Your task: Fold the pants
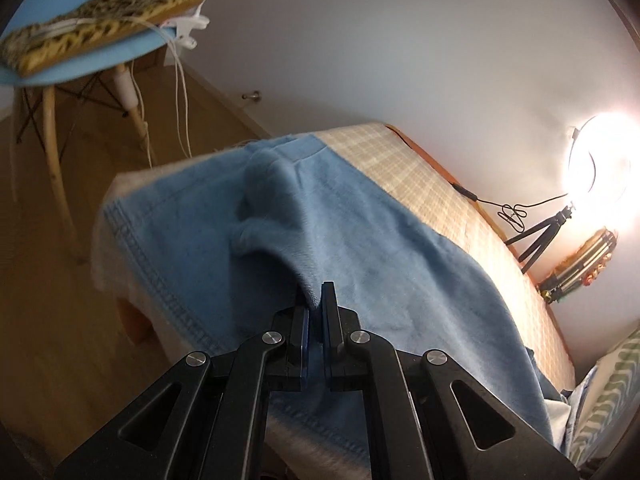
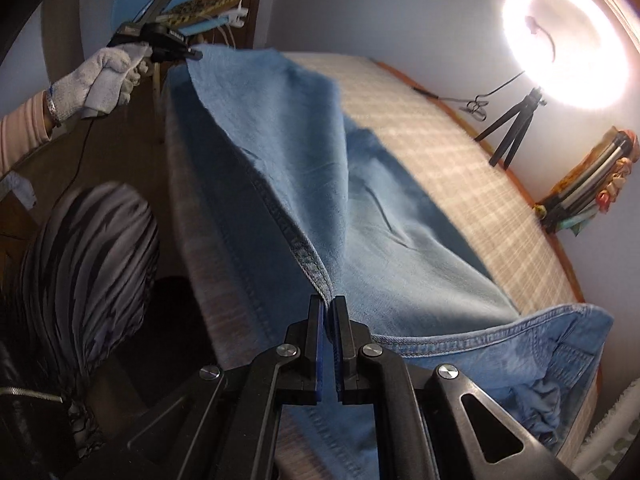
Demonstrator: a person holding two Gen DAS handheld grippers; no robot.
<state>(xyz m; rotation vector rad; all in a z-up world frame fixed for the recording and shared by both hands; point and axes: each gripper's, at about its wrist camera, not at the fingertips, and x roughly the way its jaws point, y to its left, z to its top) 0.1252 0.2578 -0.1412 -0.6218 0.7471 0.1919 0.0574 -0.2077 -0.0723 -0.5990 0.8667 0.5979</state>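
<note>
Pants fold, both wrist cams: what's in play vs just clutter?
In play:
- blue jeans
- left gripper, shut on jeans fabric
- right gripper, shut on the jeans seam
- bed mat under them

Clutter:
- ring light on tripod
- blue chair with patterned cushion
- white cables

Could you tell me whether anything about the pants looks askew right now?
Yes: the pants lie rumpled on the bed, with the waistband bunched at one end and a fold humped mid-leg.

Black tongs (image 2: 328,308) with silver screws; white knit glove (image 2: 106,76), pink sleeve (image 2: 20,132).
</note>
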